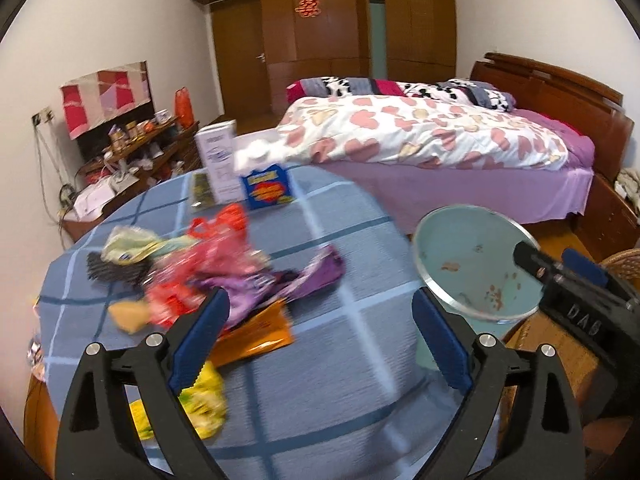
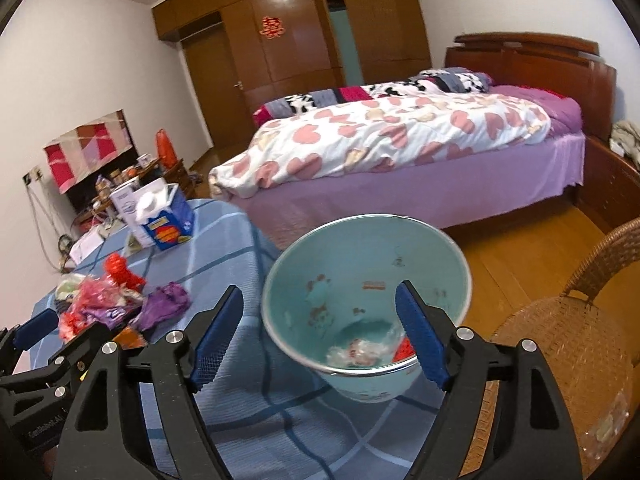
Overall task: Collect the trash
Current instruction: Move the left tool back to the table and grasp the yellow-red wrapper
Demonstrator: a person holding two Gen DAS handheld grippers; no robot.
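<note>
A pale teal bin (image 2: 366, 280) stands at 3 o'clock of the blue checked tablecloth (image 1: 340, 360) strewn with red, purple, yellow wrappers (image 1: 208, 280).

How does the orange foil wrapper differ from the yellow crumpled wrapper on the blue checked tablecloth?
The orange foil wrapper lies fairly flat and smooth; the yellow crumpled wrapper is bunched and wrinkled. The orange one sits farther from the camera, next to the purple wrappers; the yellow one lies apart, nearer. Both rest uncollected on the blue checked tablecloth.

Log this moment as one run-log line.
left gripper: open, empty | right gripper: open, empty | trash bin: some wrappers inside | wrapper pile: on table
</note>
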